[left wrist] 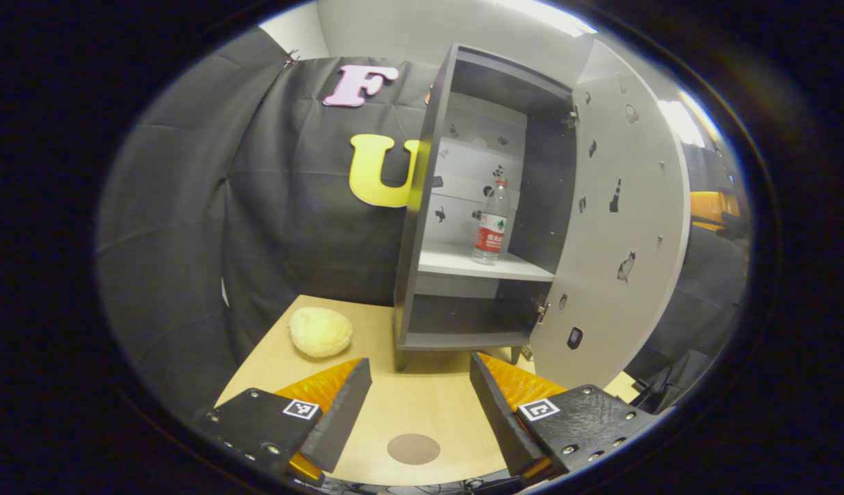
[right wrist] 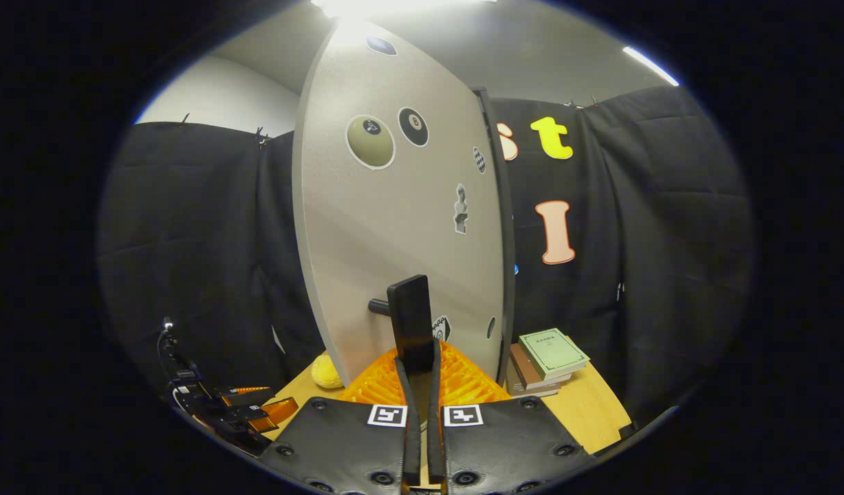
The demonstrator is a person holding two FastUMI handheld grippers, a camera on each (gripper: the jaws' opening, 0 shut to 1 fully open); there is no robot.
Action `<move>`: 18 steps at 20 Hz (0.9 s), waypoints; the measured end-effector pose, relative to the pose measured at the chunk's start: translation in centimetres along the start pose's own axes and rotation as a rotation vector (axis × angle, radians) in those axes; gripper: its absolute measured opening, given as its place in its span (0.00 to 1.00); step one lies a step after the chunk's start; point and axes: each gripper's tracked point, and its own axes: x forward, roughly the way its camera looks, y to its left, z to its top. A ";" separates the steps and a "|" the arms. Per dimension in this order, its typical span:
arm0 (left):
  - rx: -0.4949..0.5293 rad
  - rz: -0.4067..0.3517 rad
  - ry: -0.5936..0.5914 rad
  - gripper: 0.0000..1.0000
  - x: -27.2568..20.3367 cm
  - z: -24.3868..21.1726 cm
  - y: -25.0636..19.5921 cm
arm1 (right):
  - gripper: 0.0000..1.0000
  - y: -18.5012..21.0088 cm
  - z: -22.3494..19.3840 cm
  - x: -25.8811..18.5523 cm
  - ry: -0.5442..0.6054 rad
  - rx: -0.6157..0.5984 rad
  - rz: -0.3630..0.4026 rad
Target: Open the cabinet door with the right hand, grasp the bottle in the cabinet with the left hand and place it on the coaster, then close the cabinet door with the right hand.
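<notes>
Black cloth hangs behind the pale wooden bench (left wrist: 394, 412), where a yellow sponge-like lump (left wrist: 320, 331) lies at the left and a round brown coaster (left wrist: 413, 449) sits between the spread fingers of the left hand-held gripper (left wrist: 420, 392), which holds nothing. Further right the cabinet (left wrist: 428, 206) stands open with the bottle (left wrist: 491, 223) upright on its middle shelf and the cabinet door (left wrist: 621, 220) swung wide. On the door's outer face, the right hand-held gripper (right wrist: 417, 364) is clamped on the black handle (right wrist: 410, 322), with stacked books (right wrist: 547, 361) on the bench beside it.

A yellow plush lump (left wrist: 320, 332) lies on the wooden table (left wrist: 422, 405); stacked books (right wrist: 547, 359) rest near its edge.
</notes>
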 end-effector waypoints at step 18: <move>-0.008 -0.158 0.043 0.92 5.3 0.0 -7.0 | 0.04 -11.8 0.0 -3.6 -0.045 0.071 -0.204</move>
